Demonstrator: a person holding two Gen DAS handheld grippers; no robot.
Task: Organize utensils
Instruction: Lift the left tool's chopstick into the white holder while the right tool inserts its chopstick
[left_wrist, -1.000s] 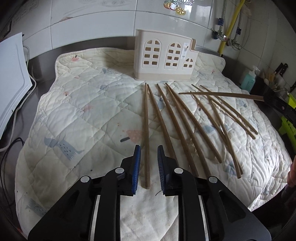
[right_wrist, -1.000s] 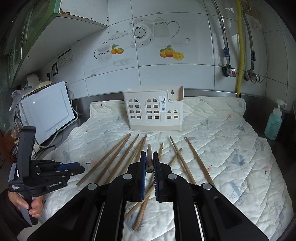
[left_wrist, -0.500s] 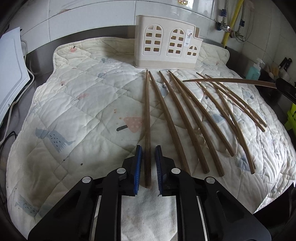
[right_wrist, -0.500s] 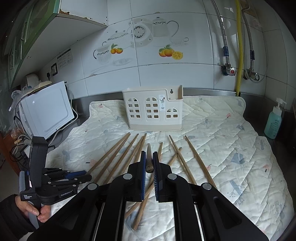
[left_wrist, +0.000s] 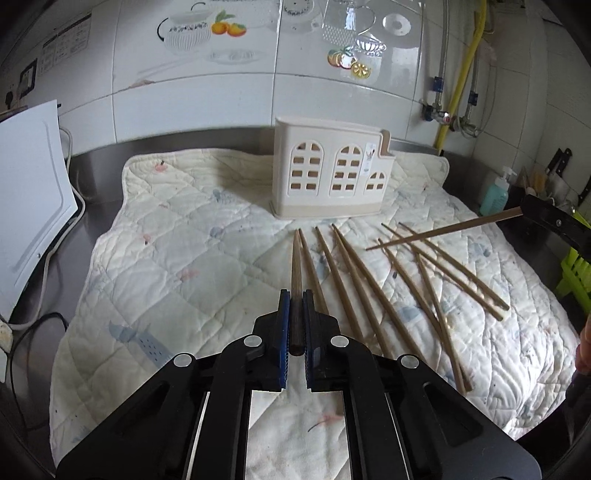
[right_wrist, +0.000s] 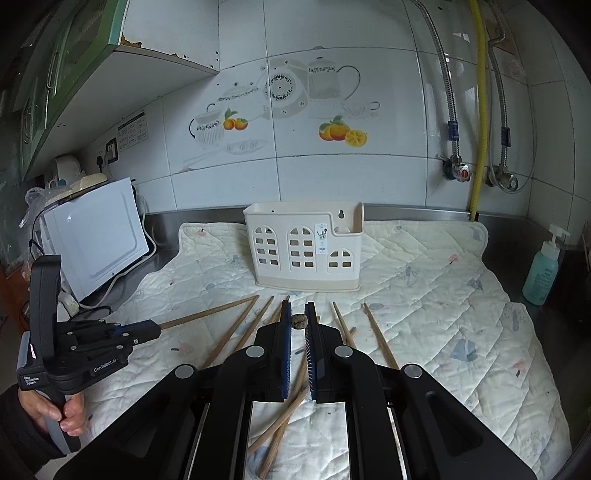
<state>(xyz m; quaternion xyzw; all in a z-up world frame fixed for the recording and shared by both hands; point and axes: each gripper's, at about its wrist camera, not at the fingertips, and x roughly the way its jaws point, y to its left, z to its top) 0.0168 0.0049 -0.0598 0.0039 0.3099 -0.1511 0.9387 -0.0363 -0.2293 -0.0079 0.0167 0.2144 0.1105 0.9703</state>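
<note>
1. Two chopsticks are off the quilt, one in each gripper; the rest lie loose on the quilt (left_wrist: 177, 258) in front of the holder.
2. The left gripper (left_wrist: 296, 314) is clamped on a dark chopstick (left_wrist: 295, 266) by its thick end, the blue pads pressing on both sides; its jaws have just been closing onto it. The stick runs forward towards the holder, its tip above the cloth.
3. The right gripper (right_wrist: 298, 321) is closed on another chopstick (left_wrist: 443, 230), seen end-on between the pads in its own view; in the left view that stick reaches in from the right edge of the quilt, raised and crossing above the loose ones.
4. The loose chopsticks (left_wrist: 354, 280) fan out across the middle and right of the quilt, some overlapping.
5. The cream holder (right_wrist: 306, 251), with arched window cut-outs, stands upright near the back edge of the quilt, apart from the sticks.
6. The quilt covers a steel desk (left_wrist: 96, 177); a white appliance (right_wrist: 99, 236) stands at its left end and a teal soap bottle (right_wrist: 543, 269) at its right.
</note>
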